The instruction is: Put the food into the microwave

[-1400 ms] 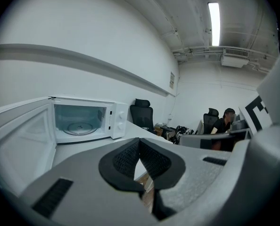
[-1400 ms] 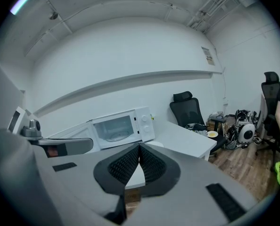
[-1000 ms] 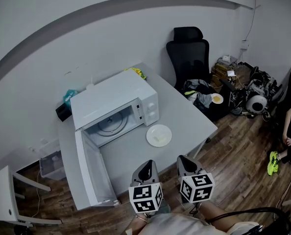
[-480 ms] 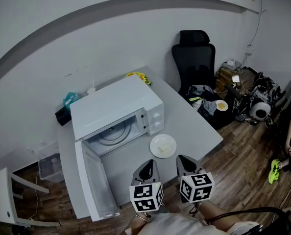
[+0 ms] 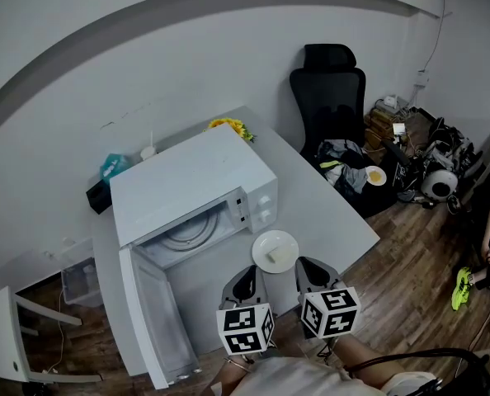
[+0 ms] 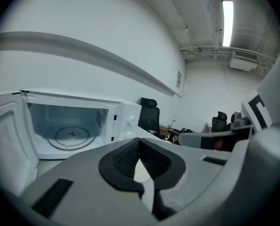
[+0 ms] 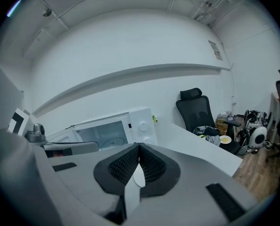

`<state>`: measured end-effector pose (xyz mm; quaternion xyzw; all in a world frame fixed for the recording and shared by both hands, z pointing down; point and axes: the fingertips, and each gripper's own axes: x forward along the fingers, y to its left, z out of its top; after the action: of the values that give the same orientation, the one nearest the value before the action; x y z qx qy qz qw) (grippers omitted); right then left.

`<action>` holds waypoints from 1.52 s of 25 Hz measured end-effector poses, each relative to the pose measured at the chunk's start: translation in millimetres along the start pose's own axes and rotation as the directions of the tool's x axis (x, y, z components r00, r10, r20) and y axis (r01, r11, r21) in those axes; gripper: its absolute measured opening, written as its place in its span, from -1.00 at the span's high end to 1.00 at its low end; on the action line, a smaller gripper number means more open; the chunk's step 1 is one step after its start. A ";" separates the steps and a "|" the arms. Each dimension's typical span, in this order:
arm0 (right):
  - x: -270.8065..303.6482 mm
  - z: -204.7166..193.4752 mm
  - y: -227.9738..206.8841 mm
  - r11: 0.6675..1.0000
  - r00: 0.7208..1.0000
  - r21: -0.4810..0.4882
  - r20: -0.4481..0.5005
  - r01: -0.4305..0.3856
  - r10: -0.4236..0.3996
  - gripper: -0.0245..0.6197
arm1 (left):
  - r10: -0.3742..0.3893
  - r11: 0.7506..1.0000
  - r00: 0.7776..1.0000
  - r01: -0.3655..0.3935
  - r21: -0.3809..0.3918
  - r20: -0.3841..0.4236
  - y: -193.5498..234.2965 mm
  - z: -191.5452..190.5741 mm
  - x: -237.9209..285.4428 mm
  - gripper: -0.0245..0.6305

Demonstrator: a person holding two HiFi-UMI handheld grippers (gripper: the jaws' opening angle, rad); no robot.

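Jaws of left gripper [image 5: 245, 283] and right gripper [image 5: 313, 272] closed, empty. Food [image 5: 272, 256] on plate [image 5: 288, 239] near desk's [image 5: 327, 213] front edge, before open microwave [image 5: 187, 188]. Grip rim; keep level.

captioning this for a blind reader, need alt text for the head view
A white microwave with its door swung open stands on a grey table, a white plate with a little food beside it. The left gripper and right gripper, both shut and empty, hover near the plate.
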<state>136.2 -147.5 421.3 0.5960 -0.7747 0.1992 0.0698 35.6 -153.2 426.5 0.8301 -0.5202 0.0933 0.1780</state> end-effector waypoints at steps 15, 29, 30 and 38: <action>29.0 -2.5 -21.0 0.999 0.998 0.024 -0.055 -0.025 0.026 0.87 | 0.041 0.999 0.998 -0.041 -0.001 -0.052 5.2 -3.7 29.0 0.92; 53.8 5.5 -25.7 0.996 0.992 -0.011 -0.097 -0.088 0.087 0.87 | 0.094 0.994 0.993 -0.098 -0.052 -0.073 6.7 -0.5 54.7 0.92; 54.3 5.5 -25.4 0.996 0.991 -0.012 -0.098 -0.090 0.088 0.87 | 0.096 0.993 0.993 -0.100 -0.055 -0.074 7.8 -1.2 54.6 0.92; 54.9 16.0 -24.3 0.995 0.994 -0.030 -0.061 -0.092 0.090 0.87 | 0.117 0.992 0.993 -0.118 -0.044 -0.028 12.1 10.5 52.9 0.92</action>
<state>146.0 -208.1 431.2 0.5526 -0.8019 0.2072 0.0933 47.7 -206.1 437.3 0.7926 -0.5677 0.1023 0.1978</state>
